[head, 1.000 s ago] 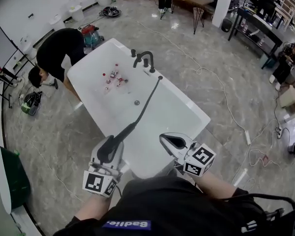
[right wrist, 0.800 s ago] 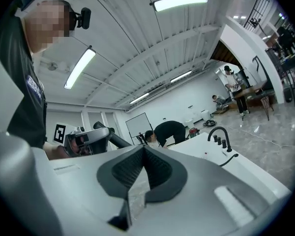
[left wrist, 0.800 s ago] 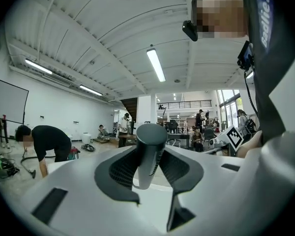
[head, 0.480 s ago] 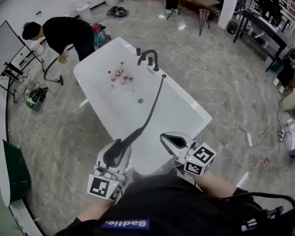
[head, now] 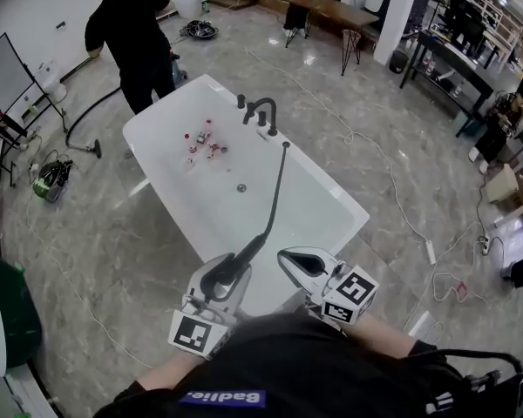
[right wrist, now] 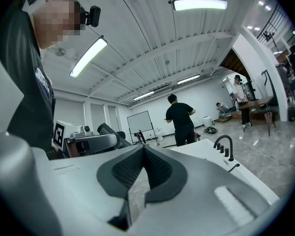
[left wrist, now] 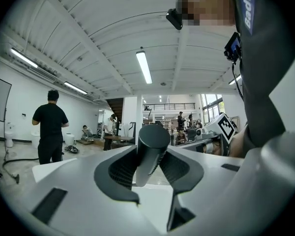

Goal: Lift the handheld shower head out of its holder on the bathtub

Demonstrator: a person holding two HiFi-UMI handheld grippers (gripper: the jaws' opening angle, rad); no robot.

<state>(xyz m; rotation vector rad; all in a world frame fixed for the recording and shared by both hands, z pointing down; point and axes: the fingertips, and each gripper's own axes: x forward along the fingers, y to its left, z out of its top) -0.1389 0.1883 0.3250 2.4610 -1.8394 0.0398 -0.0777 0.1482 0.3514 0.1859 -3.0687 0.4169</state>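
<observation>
The dark handheld shower head (head: pixel 220 277) is off the tub, and my left gripper (head: pixel 227 279) is shut on its handle near the tub's near end. Its black hose (head: pixel 275 190) runs up to the fitting on the white bathtub's rim (head: pixel 336 200), beside the black faucet (head: pixel 261 111). In the left gripper view the handle (left wrist: pixel 151 144) stands between the dark pads (left wrist: pixel 119 170). My right gripper (head: pixel 302 265) hovers just right of it, shut and empty; in its own view its pads (right wrist: pixel 160 170) meet in front of the bathtub (right wrist: pixel 206 154).
A person in black (head: pixel 132 33) stands at the tub's far left end. Small red and white things (head: pixel 202 140) lie in the tub near the drain (head: pixel 241 187). White cables (head: pixel 392 190) trail over the floor on the right. Desks (head: pixel 331 7) stand at the back.
My left gripper has carried the shower head to the right, closer to the right gripper. The person at the tub's far end has straightened up and stepped away.
</observation>
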